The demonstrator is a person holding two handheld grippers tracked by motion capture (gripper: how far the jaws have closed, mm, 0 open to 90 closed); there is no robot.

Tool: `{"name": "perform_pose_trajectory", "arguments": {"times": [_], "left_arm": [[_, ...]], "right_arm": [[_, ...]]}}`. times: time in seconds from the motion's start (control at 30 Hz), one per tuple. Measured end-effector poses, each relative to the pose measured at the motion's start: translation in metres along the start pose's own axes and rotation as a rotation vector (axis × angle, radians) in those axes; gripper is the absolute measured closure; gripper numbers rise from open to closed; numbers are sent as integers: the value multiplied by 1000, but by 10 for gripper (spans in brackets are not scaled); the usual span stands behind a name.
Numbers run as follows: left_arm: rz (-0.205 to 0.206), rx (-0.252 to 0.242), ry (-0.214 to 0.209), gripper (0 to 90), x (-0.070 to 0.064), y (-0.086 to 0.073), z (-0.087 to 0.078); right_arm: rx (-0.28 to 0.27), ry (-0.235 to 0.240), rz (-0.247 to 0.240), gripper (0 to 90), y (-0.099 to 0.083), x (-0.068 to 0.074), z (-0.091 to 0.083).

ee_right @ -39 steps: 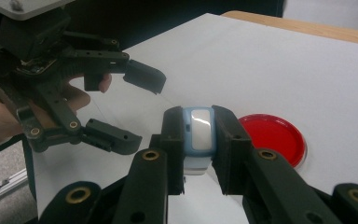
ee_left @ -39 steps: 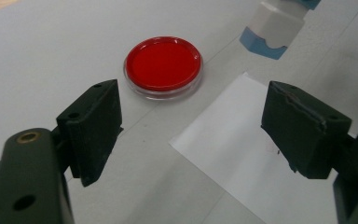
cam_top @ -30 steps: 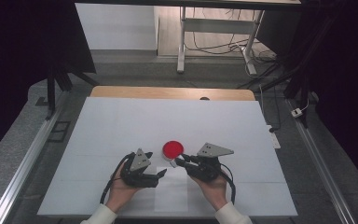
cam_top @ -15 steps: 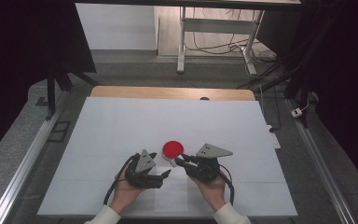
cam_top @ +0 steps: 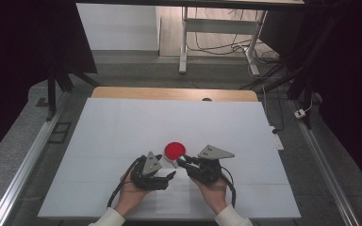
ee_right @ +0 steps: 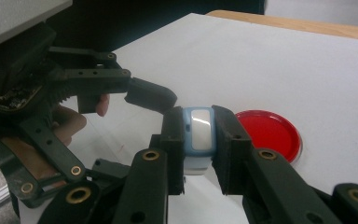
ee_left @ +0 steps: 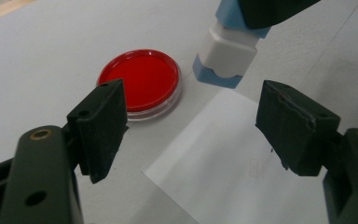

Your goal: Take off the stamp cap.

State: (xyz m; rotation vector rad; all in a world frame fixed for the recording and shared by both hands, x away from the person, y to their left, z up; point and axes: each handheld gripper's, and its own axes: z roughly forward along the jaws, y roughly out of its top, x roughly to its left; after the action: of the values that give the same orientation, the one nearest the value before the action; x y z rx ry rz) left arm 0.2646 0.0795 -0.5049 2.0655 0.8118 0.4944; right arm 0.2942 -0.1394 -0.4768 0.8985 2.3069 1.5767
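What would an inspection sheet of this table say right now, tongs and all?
Surface: white table top, bare wood strip at the far edge.
Job's things: red round dish lying flat; small blue-and-white block; white paper sheet lying flat near the dish.
Clutter: nothing seen.
Tongs: right tongs shut on the block; left tongs open above the sheet, holding nothing.
Cables: a black cable trails from the left tongs; more lie on the floor behind the table.
Surroundings: dark curtains at the sides, a white frame beyond.
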Motion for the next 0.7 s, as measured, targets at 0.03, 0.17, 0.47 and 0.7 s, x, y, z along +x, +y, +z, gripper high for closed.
{"name": "perform_pose_trajectory", "arguments": {"times": [0.03, 0.17, 0.47, 0.7], "left_arm": [[3, 1, 1, 255, -1, 0, 1], [18, 0, 9, 278, -4, 1, 3], [49, 1, 17, 333, -8, 1, 6], [70, -4, 26, 401, -10, 1, 6]], "right_arm": [[2, 0, 0, 749, 0, 0, 0], [-3, 8, 14, 749, -1, 2, 1], [-9, 20, 28, 748, -2, 6, 3], [-12, 26, 36, 749, -2, 7, 4]]}}
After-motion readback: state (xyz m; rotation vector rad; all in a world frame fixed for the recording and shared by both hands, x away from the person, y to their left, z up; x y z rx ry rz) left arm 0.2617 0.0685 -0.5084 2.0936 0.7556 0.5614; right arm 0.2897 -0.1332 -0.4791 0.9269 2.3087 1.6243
